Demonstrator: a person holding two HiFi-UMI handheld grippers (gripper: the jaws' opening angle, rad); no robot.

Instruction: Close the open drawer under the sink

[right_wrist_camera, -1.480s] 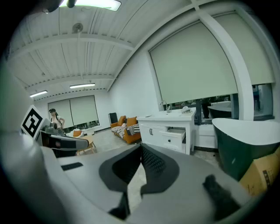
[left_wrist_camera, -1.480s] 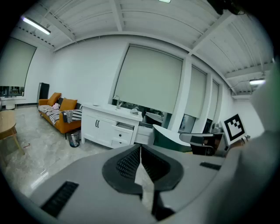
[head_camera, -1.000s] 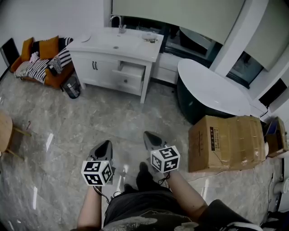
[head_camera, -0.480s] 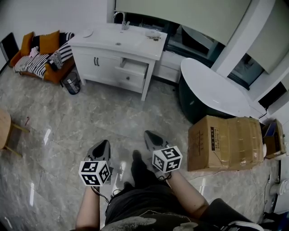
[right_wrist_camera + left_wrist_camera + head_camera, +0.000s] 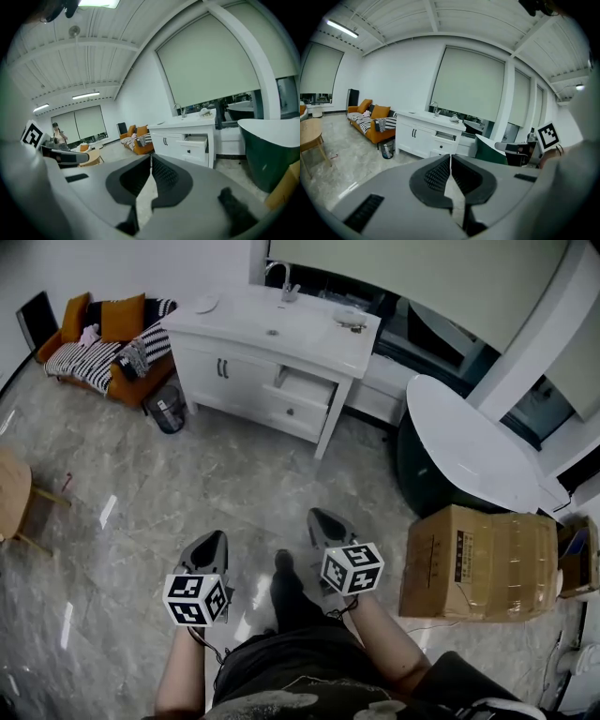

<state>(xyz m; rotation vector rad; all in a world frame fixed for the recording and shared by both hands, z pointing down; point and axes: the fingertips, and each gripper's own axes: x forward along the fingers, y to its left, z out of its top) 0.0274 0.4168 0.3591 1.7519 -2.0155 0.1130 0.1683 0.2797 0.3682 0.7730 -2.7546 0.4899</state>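
The glossy floor [image 5: 187, 484] lies between the person and the vanity [image 5: 281, 338], which stands well apart against the far wall. A slip on that polished stone looks like a fair risk on the way over. The tub [image 5: 459, 446] sits just right of the vanity, and the box [image 5: 483, 563] lies near the person's right side, so a swung right arm could clip either. The drawer [image 5: 305, 390] juts open from the vanity's right half, under the counter's right edge. A push landing off-centre could skew it so it jams, and a hard shove could slam it and bounce it back out. The left gripper [image 5: 217, 537] and right gripper [image 5: 319, 516] each have jaws together on nothing, so only the narrow tips can press, and they may slide off the smooth front
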